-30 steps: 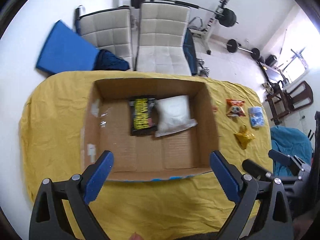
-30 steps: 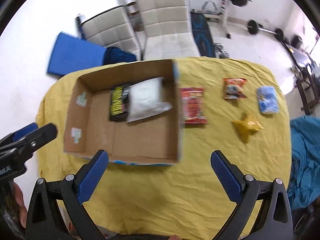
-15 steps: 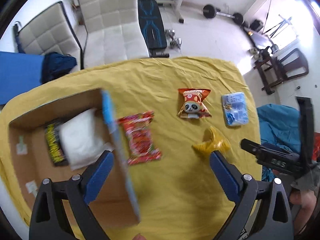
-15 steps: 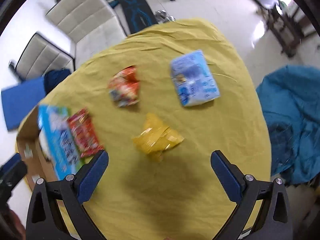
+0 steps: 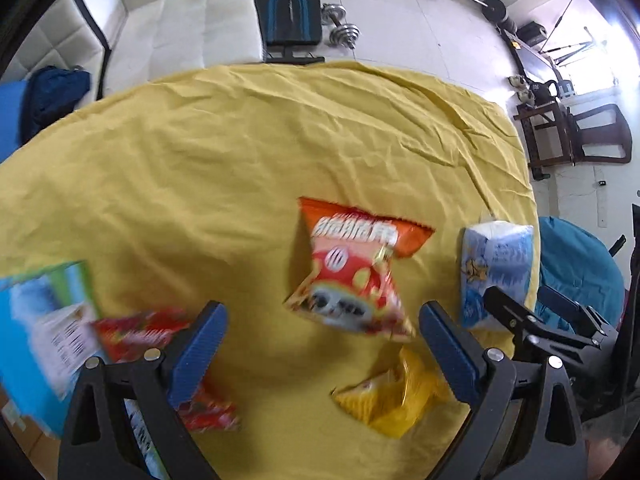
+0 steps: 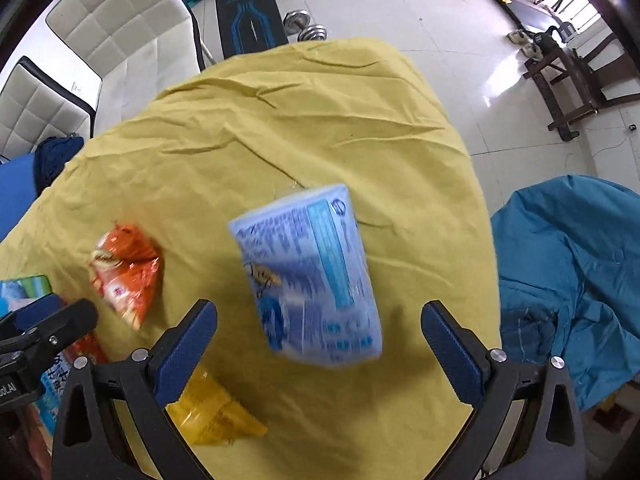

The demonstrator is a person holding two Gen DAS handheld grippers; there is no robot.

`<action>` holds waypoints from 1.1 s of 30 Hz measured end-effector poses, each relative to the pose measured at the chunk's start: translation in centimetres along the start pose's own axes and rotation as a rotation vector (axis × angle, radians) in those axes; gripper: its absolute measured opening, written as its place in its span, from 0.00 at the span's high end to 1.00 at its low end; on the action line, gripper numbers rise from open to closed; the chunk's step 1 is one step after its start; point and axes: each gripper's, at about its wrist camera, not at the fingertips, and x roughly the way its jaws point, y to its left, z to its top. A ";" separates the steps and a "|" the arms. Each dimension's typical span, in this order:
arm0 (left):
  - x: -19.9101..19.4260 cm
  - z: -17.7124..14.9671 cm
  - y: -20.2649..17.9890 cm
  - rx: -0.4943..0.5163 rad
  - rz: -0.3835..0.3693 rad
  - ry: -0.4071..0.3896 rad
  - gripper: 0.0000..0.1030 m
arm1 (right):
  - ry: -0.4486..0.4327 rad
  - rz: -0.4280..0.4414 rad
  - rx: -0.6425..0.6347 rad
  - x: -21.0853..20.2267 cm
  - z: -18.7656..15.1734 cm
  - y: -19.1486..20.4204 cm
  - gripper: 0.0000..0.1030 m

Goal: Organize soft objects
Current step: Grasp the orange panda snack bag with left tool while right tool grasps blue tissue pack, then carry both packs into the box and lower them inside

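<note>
On the yellow tablecloth (image 5: 224, 152) lie an orange snack bag (image 5: 352, 276), a light blue tissue pack (image 6: 312, 276), a yellow packet (image 5: 392, 400) and a red snack bag (image 5: 160, 332). My left gripper (image 5: 320, 352) is open and empty, just in front of the orange bag. My right gripper (image 6: 320, 348) is open and empty, with the blue pack lying between and just ahead of its fingers. The tissue pack also shows in the left wrist view (image 5: 496, 268), the orange bag (image 6: 128, 276) and the yellow packet (image 6: 216, 416) in the right wrist view.
The cardboard box's printed blue side (image 5: 44, 328) is at the far left. A blue beanbag (image 6: 568, 280) sits off the table's right edge. White chairs (image 6: 120, 12), a weight bench (image 5: 288, 4) and dumbbells (image 5: 340, 24) stand behind the table.
Both grippers have swung right, away from the box, and moved down closer to the packets. The left one now faces the orange bag, the right one the blue pack.
</note>
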 end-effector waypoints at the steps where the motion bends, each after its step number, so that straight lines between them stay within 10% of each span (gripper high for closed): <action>1: 0.5 0.3 -0.2 0.003 -0.001 0.011 0.05 | 0.007 -0.002 -0.005 0.7 0.6 0.3 0.05; 5: 2.7 1.1 -0.8 0.010 -0.008 0.052 0.14 | 0.038 -0.008 -0.020 2.6 1.8 0.2 0.20; 7: 3.4 1.3 -1.0 0.009 -0.011 0.064 0.41 | 0.053 -0.006 -0.023 3.6 2.4 0.1 0.28; 17: 3.1 0.1 -2.4 0.043 0.032 0.009 0.49 | 0.064 0.009 -0.029 5.1 2.4 0.1 0.59; 33: 0.3 -2.2 -4.3 0.069 0.057 -0.064 0.50 | 0.012 0.018 -0.018 1.8 0.8 0.5 0.74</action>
